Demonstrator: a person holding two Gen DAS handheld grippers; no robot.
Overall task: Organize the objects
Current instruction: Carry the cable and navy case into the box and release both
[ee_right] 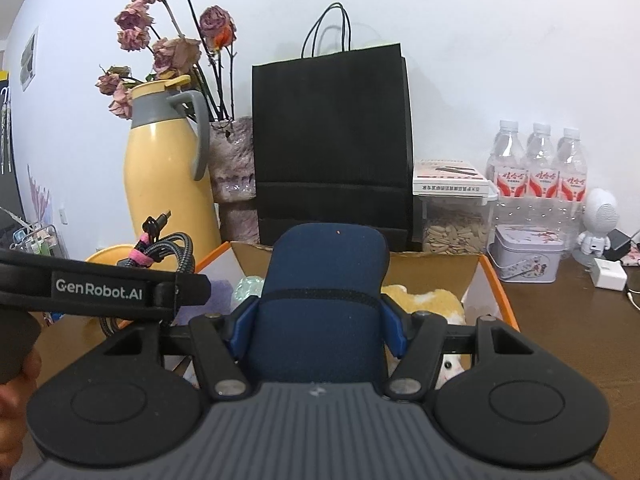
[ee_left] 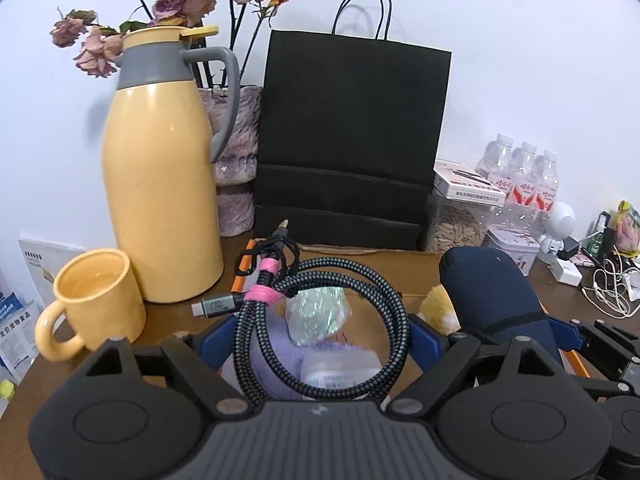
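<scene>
Over an open cardboard box (ee_right: 476,270) on the table (ee_left: 180,316), the left tongs (ee_left: 320,344) pinch a coiled braided cable (ee_left: 320,292) and the right tongs (ee_right: 320,320) pinch a navy padded case (ee_right: 324,280), before a black paper bag (ee_left: 352,140).

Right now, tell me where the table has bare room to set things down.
Free: brown tabletop right of the cardboard box, in front of the tin. Crowded: back row along the wall, from thermos and black bag to water bottles.

yellow thermos (ee_left: 160,184), mug (ee_left: 96,300), black bag (ee_left: 352,140) (upright), water bottles (ee_right: 536,160).
</scene>
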